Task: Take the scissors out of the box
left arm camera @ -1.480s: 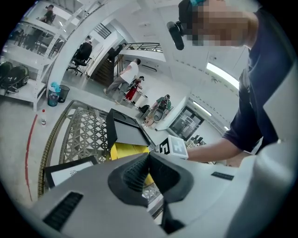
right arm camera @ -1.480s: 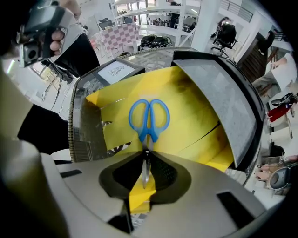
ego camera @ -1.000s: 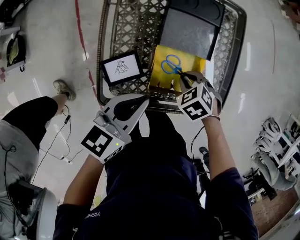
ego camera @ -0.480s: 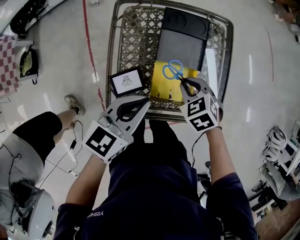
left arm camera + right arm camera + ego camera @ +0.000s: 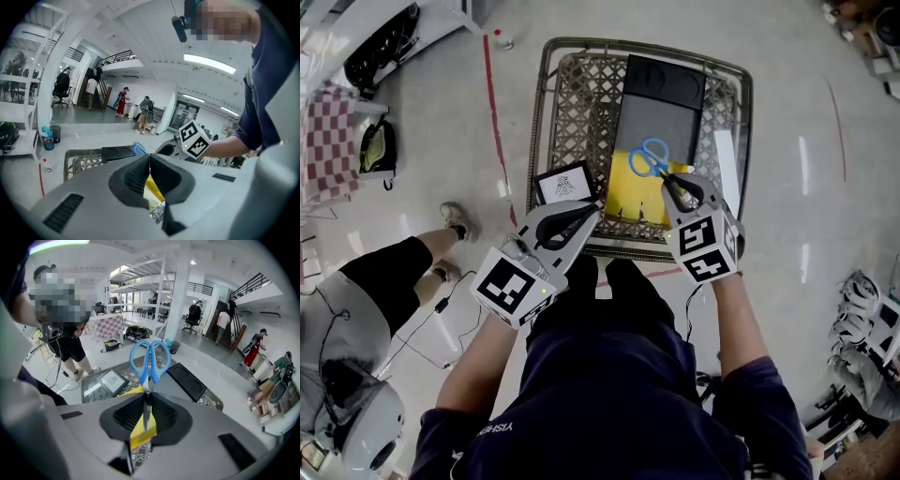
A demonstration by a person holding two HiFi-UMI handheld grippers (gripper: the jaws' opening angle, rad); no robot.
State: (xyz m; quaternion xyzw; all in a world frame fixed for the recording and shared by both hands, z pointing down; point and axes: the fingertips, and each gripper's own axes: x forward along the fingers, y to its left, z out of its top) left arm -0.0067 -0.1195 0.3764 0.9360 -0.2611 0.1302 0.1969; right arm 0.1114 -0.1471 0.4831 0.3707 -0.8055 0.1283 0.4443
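Two notes: your right gripper [image 5: 146, 416] pinches blue-handled steel scissors [image 5: 150, 359] by blades; likely light, stiff, slick, so squeeze near pivot. Left gripper [image 5: 149, 161] jaws together, empty.

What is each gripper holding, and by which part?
The right gripper holds the scissors by the blades, blue handles pointing away. The left gripper, jaws together, holds nothing.

Bright, even light falls from ceiling strips [image 5: 208, 64] above the jaws, with streaky glare on the floor [image 5: 802, 150] beyond. Fisheye corners go black; the scissors [image 5: 148, 373] between the jaws are sharp.
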